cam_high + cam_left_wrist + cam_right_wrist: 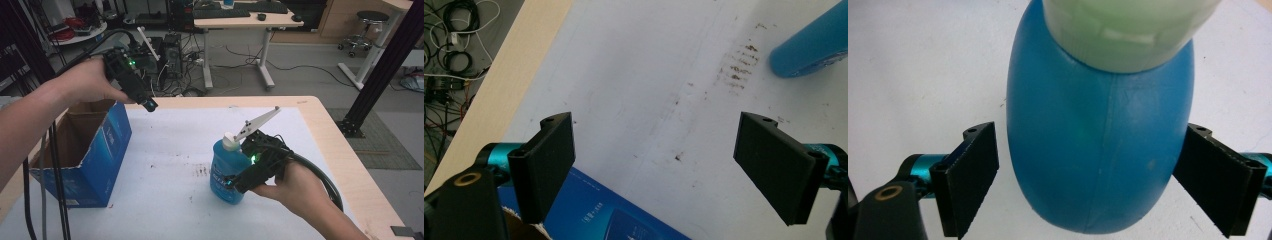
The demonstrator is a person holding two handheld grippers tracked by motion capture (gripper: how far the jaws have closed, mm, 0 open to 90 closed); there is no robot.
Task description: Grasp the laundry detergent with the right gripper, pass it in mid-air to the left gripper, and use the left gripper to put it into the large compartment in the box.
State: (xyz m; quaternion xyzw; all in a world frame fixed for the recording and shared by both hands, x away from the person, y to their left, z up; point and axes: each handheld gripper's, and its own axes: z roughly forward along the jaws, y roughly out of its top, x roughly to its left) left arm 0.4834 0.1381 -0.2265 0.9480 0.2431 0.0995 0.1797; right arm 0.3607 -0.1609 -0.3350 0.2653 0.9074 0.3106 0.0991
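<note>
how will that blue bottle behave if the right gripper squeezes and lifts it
The blue bottle looks like smooth rounded plastic, so the flat pads may slip or dent it. It stands upright and taller than wide, so a sideways nudge could tip it.

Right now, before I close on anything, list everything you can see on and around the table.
Bottle: one, blue with a white cap, upright on the sheet near the table's right front.
Cardboard box: one, blue outside and brown inside, open, at the table's left edge.
Sheet: one, white, stained, covering most of the table.
Table: one, light wood.
Background: desk with keyboard, stool, cables on the floor.
Left gripper: black, open, raised above the box's near corner.
Right gripper: black, open, jaws either side of the bottle, the left one apart from it.
</note>
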